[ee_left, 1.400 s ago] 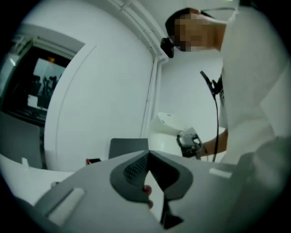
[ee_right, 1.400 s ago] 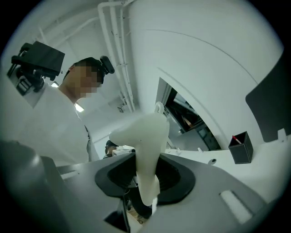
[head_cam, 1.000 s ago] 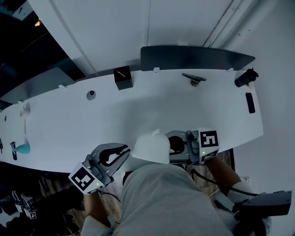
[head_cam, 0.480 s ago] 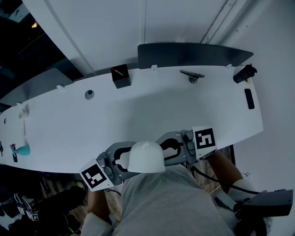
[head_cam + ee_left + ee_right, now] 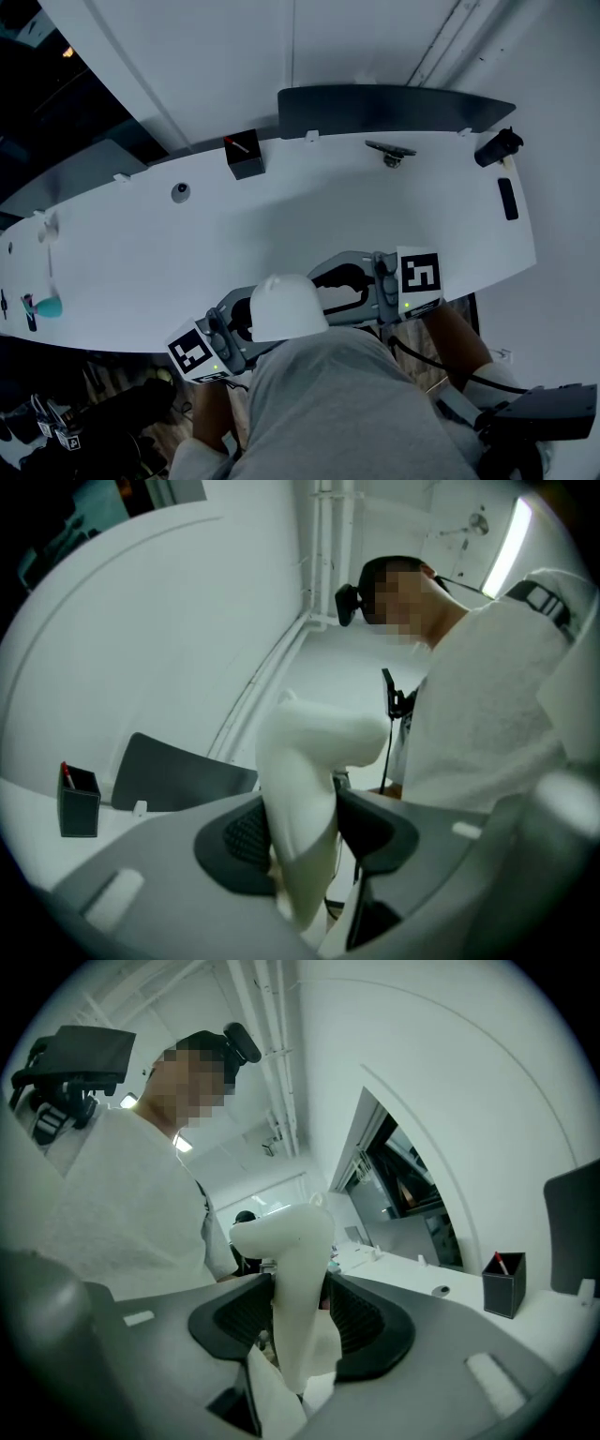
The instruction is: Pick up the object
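A white, cap-shaped object (image 5: 289, 307) hangs over the near edge of the white table (image 5: 281, 225), in front of the person's grey-clad body. My left gripper (image 5: 246, 319) reaches it from the left. In the left gripper view the object (image 5: 309, 761) stands between the closing jaws, with both pads (image 5: 246, 834) against it. My right gripper (image 5: 330, 289) comes in from the right. Its jaws are opening around the same object (image 5: 295, 1260), and thin dark gaps show beside its pads (image 5: 361, 1321).
At the table's back stand a black pen cup (image 5: 244, 155) and a dark curved panel (image 5: 394, 112). A small round item (image 5: 181, 192), a black clip-like thing (image 5: 391, 153), a black bar (image 5: 507, 202) and a teal object (image 5: 45, 305) lie farther out.
My left gripper swung in from the lower left, opened, and came round the white object. The object shifted slightly left and nearer. The right gripper's jaws loosened.
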